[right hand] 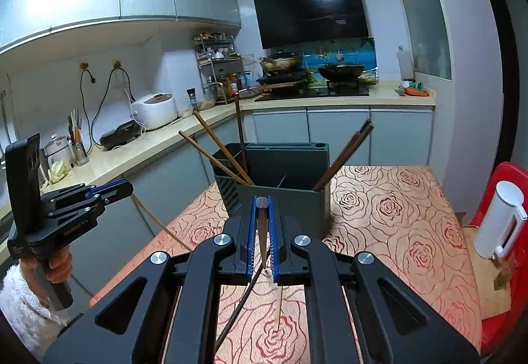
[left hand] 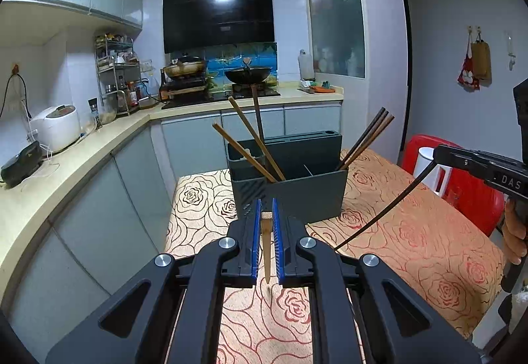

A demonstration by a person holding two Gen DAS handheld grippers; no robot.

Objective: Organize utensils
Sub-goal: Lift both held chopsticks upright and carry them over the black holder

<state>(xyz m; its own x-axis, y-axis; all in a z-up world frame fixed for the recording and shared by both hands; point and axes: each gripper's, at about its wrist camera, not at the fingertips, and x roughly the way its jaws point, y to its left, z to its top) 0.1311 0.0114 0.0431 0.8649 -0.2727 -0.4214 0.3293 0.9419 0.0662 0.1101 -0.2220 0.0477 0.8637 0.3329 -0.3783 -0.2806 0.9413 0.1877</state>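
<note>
Left gripper (left hand: 266, 215): blue-padded fingers (left hand: 256, 232) pinching a light wooden chopstick (left hand: 266, 252). The stick hangs tip-down between the pads, tip just above the tabletop (left hand: 412, 232), its blunt end poking up at the fingertips.

Right gripper (right hand: 262, 212): fingers (right hand: 251, 232) pinching a dark chopstick (right hand: 262, 232), butt end showing at the fingertips, shaft trailing down and back under the body. In the left wrist view this same stick slants from the right gripper's tip toward the rose-patterned cloth.

Both grippers sit just short of the dark grey utensil holder (left hand: 297, 196), which stands on the tabletop directly ahead, near but not touching.

Holder contents: three brown chopsticks (left hand: 250, 146) leaning out of the left compartment; a bundle of dark and brown chopsticks (left hand: 366, 139) leaning out of the right corner. Middle compartment appears empty, as far as the view allows.

One more pale stick (right hand: 279, 308) shows low in the right wrist view; cannot tell whether it lies loose on the cloth or is the one the left gripper carries.

Progress, judged: well along. Most sticks are housed; the two in hand remain to be dropped into matching compartments.
</note>
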